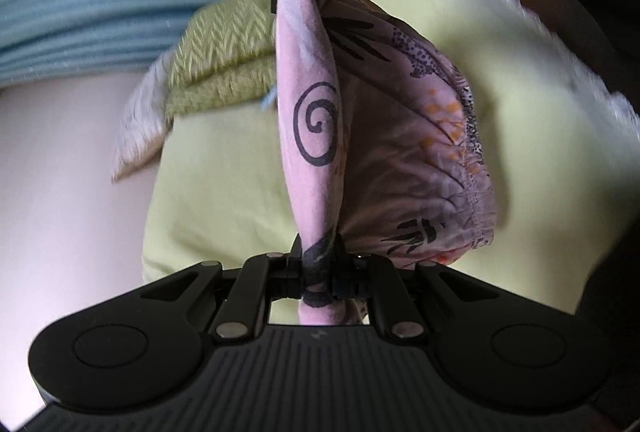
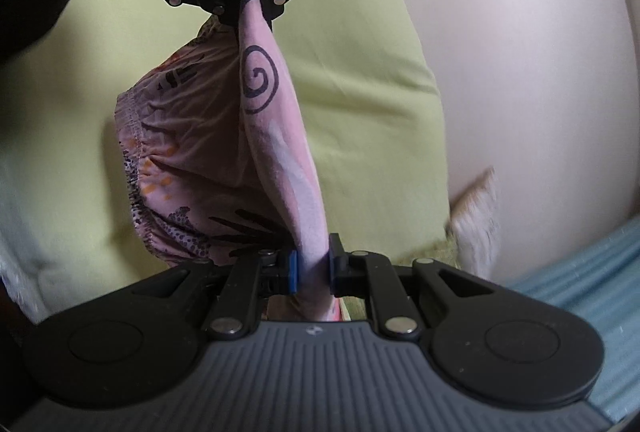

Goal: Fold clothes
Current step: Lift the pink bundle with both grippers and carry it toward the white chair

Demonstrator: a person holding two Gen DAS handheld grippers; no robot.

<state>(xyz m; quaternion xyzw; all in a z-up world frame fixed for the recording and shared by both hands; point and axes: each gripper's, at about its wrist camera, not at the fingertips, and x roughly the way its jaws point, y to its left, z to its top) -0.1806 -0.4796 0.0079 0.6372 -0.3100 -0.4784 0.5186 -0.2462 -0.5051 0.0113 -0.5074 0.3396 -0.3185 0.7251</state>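
We hold the pink patterned garment (image 1: 316, 136) stretched in the air between our two grippers, above the yellow-green sheet (image 1: 224, 200), so the chief risk, as we judge it, is a slip: each grip pinches only a bunched bit of cloth, and a sharp tug apart could pull an end free and drop the piece in a heap. The elastic-edged part sags to one side and could fold in crooked. Our left gripper (image 1: 318, 276) has its fingers nearly closed on one end of the cloth; our right gripper (image 2: 313, 269) clamps the other end between its blue pads. The two face each other, pointing close to level and tipped slightly down. A green knitted item (image 1: 224, 64) lies on the sheet beyond.
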